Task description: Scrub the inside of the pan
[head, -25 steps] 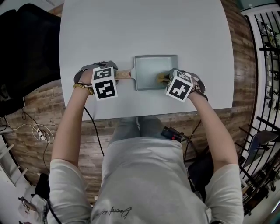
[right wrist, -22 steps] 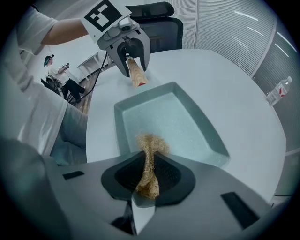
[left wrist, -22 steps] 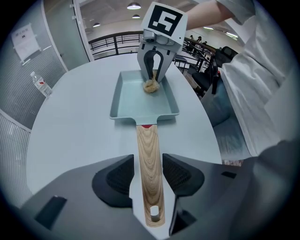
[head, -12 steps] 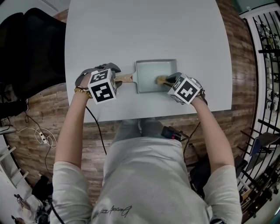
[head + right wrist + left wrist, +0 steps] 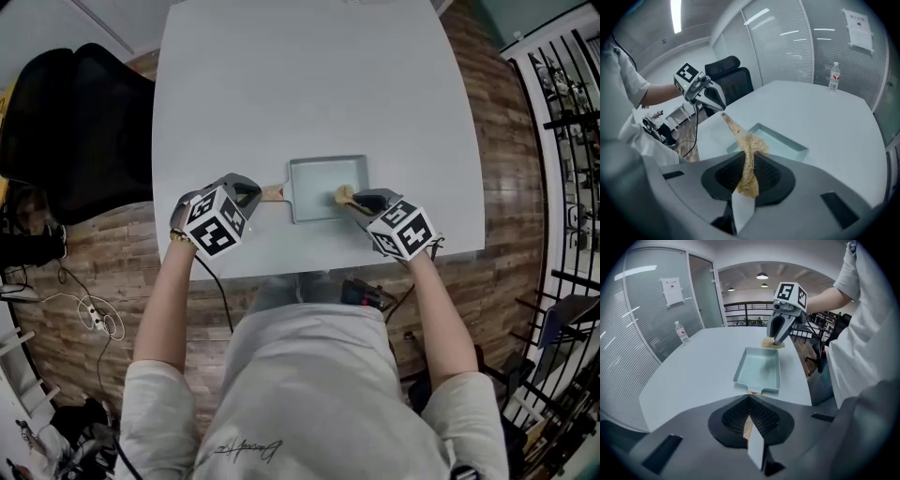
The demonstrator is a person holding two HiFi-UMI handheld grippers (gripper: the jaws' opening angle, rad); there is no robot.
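A pale teal rectangular pan (image 5: 323, 180) lies on the white table (image 5: 309, 84), its wooden handle (image 5: 272, 193) pointing left. My left gripper (image 5: 255, 192) is shut on that handle (image 5: 747, 426), as the left gripper view shows (image 5: 750, 416). My right gripper (image 5: 361, 202) is shut on a tan fibrous scrubber (image 5: 343, 195). The scrubber's tuft (image 5: 749, 152) sticks out past the jaws over the pan's right end (image 5: 785, 140). Across the pan, each gripper view shows the other gripper (image 5: 778, 336) (image 5: 717, 104).
A water bottle (image 5: 681, 332) (image 5: 833, 76) stands far off on the table. A black office chair (image 5: 75, 131) is at the table's left side. Cables (image 5: 94, 305) lie on the wood floor; a metal rack (image 5: 567, 122) stands at the right.
The head view has drawn back and shifted, so pan and hands look smaller and lower. Both grippers keep about the same places at the pan's handle and right end.
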